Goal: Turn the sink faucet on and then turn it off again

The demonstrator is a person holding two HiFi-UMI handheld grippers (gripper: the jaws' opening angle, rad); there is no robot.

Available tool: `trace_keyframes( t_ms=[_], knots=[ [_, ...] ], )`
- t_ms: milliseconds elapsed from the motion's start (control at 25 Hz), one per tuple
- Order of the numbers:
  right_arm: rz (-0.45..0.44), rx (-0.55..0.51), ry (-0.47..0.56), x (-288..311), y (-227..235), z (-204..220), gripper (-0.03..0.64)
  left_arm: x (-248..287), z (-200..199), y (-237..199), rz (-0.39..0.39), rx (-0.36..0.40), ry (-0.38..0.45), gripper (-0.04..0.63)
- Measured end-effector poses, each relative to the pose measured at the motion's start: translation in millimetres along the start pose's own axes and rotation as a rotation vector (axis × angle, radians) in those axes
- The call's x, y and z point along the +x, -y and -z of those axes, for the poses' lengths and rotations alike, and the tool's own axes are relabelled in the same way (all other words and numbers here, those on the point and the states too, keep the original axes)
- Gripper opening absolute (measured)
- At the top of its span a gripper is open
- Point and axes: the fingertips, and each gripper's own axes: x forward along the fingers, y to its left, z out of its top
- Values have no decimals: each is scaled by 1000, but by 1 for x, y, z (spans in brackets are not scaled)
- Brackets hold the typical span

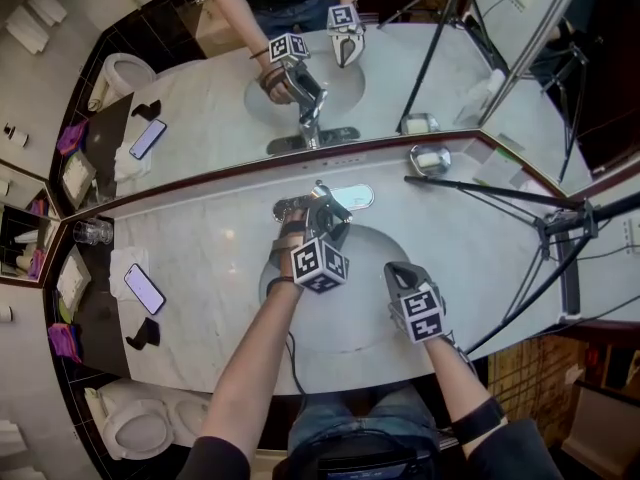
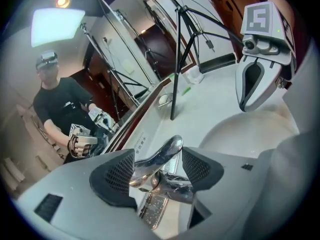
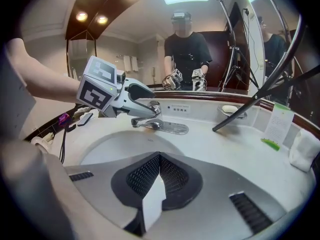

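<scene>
L gripper (image 1: 318, 208) jaws apart round faucet handle (image 2: 167, 151); R gripper (image 3: 159, 159) jaws closed (tripod leg (image 3: 250, 104) beside).

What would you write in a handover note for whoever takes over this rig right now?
Left gripper: open, jaws straddling the faucet lever, not clamped.
Right gripper: shut, empty, over the sink basin.
Done: left gripper is at the lever; no water shows at the spout.
To do: work the lever on, then off; whether it has already been cycled cannot be told.
</scene>
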Motion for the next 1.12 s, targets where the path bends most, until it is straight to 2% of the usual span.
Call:
trace_keyframes(
  t_ms=[160, 280, 480, 640, 840, 960, 1120],
  knots=[
    [5, 12, -4, 1, 6, 5, 21, 13, -1, -1, 14, 20, 2, 293],
    [9, 19, -11, 1, 10, 9, 22, 20, 2, -3, 16, 7, -2, 295],
    [16, 20, -17, 4, 17, 18, 21, 26, 3, -15, -33, 5, -9, 295],
    [16, 20, -21, 3, 17, 20, 22, 19, -7, -25, -101, -36, 13, 239],
    [9, 27, -21, 3, 12, 15, 23, 17, -8, -29, -114, -58, 16, 239],
    [6, 26, -22, 2, 12, 15, 22, 15, -9, -37, -126, -108, 18, 239],
    [9, 25, -19, 0, 13, 12, 21, 11, -9, -46, -124, -139, 24, 238]
  ],
)
